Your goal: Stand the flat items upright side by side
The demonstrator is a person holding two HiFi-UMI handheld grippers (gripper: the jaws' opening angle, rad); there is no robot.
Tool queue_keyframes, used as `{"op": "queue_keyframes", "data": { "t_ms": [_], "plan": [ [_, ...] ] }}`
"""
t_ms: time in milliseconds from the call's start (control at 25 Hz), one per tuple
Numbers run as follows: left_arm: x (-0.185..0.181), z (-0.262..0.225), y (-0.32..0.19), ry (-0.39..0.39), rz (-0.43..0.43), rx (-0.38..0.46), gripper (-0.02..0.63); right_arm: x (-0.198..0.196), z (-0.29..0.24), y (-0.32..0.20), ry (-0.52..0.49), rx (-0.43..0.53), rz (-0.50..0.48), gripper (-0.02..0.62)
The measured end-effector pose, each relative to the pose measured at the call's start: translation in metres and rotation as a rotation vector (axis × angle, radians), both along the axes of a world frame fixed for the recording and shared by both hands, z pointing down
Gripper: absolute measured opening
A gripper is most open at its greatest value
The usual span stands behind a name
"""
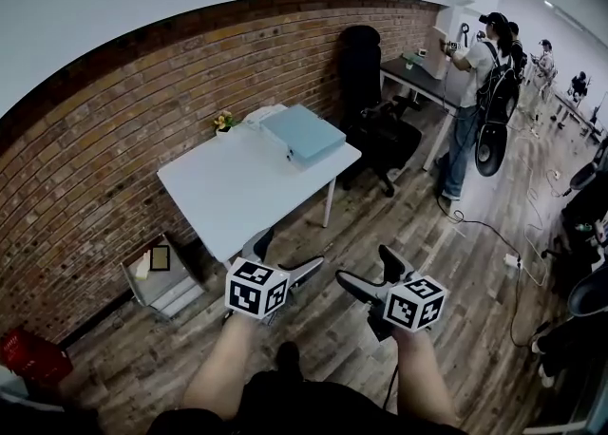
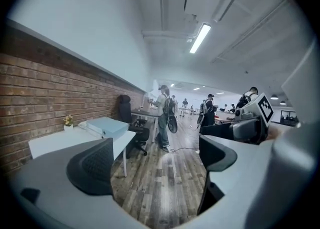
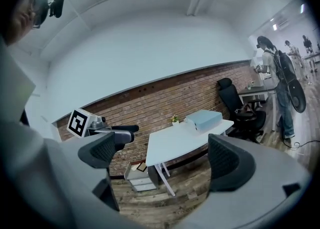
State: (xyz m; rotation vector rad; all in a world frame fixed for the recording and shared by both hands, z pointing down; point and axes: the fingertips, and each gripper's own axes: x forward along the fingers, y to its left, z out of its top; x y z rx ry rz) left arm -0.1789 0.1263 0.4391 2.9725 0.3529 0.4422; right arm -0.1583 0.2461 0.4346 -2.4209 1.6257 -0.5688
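We hold both grippers low in the head view, above the wooden floor [image 1: 332,219] and well short of the bench [image 1: 237,186]. The left gripper [image 1: 285,253] sits at the lower centre-left of that frame and the right gripper [image 1: 369,270] at the lower centre-right, each with its marker cube towards us.

In the left gripper view the two dark pads [image 2: 95,165] stand wide apart, with only floorboards and the far room showing between them. In the right gripper view its pads [image 3: 227,160] are likewise spread, and between them we see just the bench and the brick wall [image 3: 165,98]. Neither gripper holds anything.

The task's thing, a pale blue flat box [image 1: 302,132], lies flat at the far right corner of the white bench, in the upper middle of the head view. A white item [image 1: 258,116] lies just behind it; we cannot make out what it is. A small potted plant [image 1: 224,122] stands at the bench's far edge, near the wall and to the left of the box.

A black office chair [image 1: 366,91] stands just beyond the bench's right end. At the upper right a person [image 1: 475,101] stands at another desk [image 1: 418,80]. At the lower left a low shelf unit [image 1: 157,276] sits on the floor against the wall.
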Motion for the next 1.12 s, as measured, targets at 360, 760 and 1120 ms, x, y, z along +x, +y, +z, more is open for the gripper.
{"op": "queue_keyframes", "data": {
  "t_ms": [360, 760, 1120],
  "plan": [
    [0.06, 0.003, -0.071, -0.01, -0.031, -0.038, 0.537, 0.067, 0.005, -0.072, -0.039, -0.031, -0.043, 0.584],
    [0.081, 0.017, -0.169, -0.037, -0.105, -0.052, 0.537, 0.097, 0.011, -0.169, -0.044, -0.058, -0.137, 0.583],
    [0.101, 0.029, -0.206, -0.069, -0.136, -0.06, 0.535, 0.122, 0.024, -0.208, -0.074, -0.082, -0.18, 0.583]
  ]
}}
